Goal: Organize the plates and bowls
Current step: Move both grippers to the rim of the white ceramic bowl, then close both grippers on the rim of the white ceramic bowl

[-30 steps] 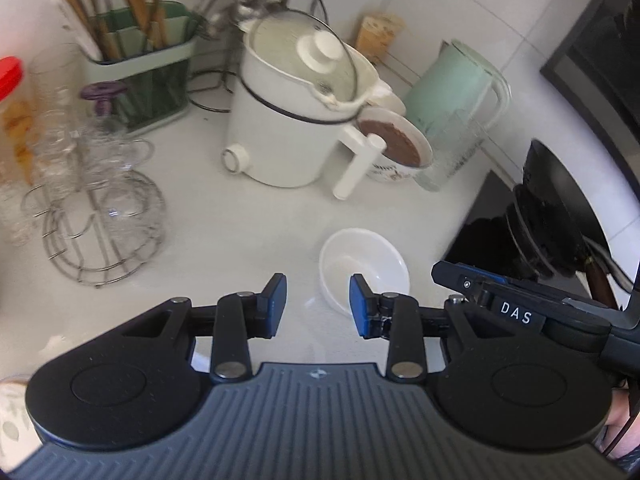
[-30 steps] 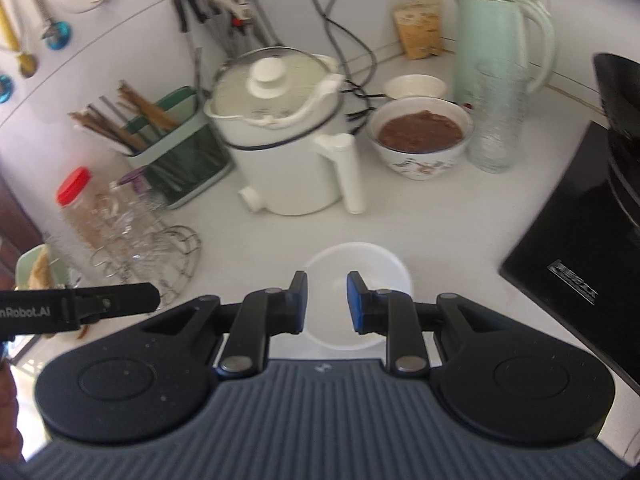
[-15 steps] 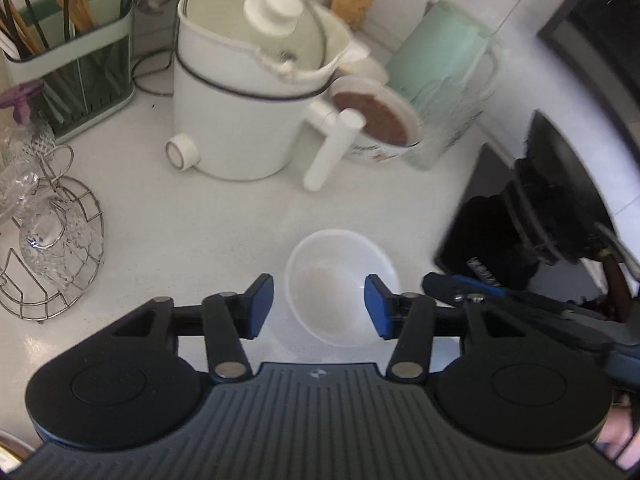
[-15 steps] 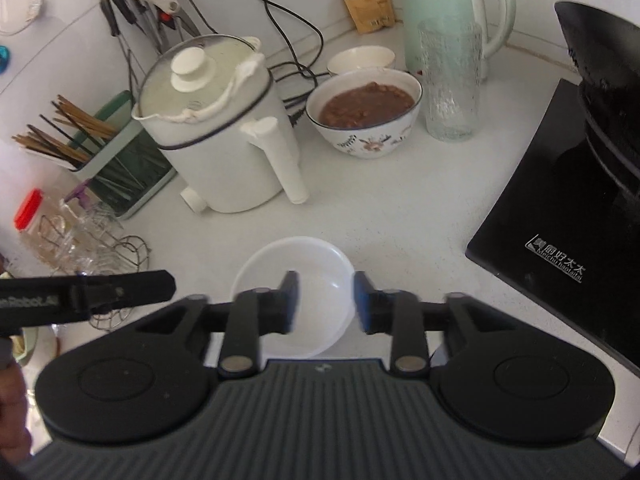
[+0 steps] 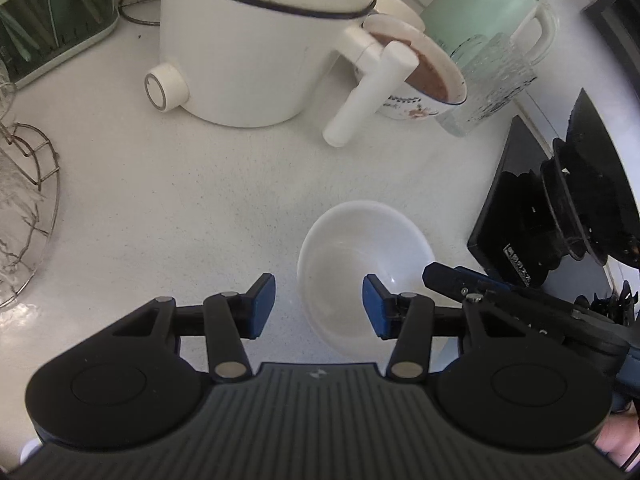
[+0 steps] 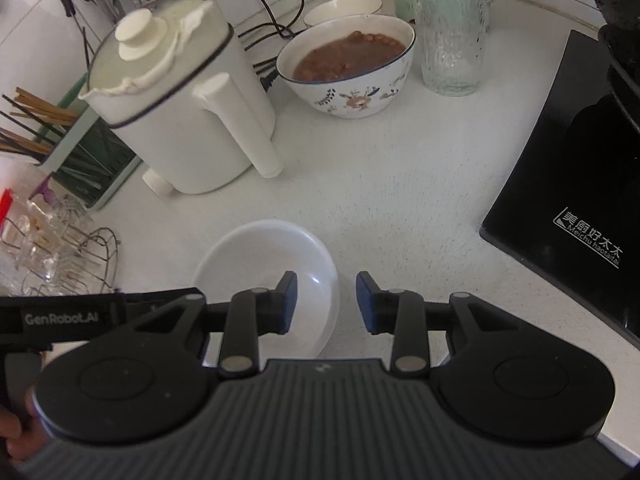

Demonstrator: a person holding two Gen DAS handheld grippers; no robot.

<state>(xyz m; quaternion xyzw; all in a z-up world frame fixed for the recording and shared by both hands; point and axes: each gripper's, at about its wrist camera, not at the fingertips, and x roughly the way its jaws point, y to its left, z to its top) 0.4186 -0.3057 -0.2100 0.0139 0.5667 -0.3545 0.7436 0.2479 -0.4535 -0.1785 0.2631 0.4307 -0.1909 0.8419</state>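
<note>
An empty white bowl sits on the white counter; it also shows in the right wrist view. My left gripper is open and straddles the bowl's left rim, one finger inside, one outside. My right gripper is open and straddles the bowl's right rim the same way. A flowered bowl full of brown food stands at the back, also seen in the left wrist view. A small white bowl stands behind it.
A white electric pot with a long handle stands behind the bowl. A glass tumbler and a green kettle are at the back right. A black induction cooker lies right. A wire glass rack and chopstick holder are left.
Both grippers have opened wider and moved down and forward onto the white bowl, the left to its left rim, the right to its right rim. The bowl has not moved.
</note>
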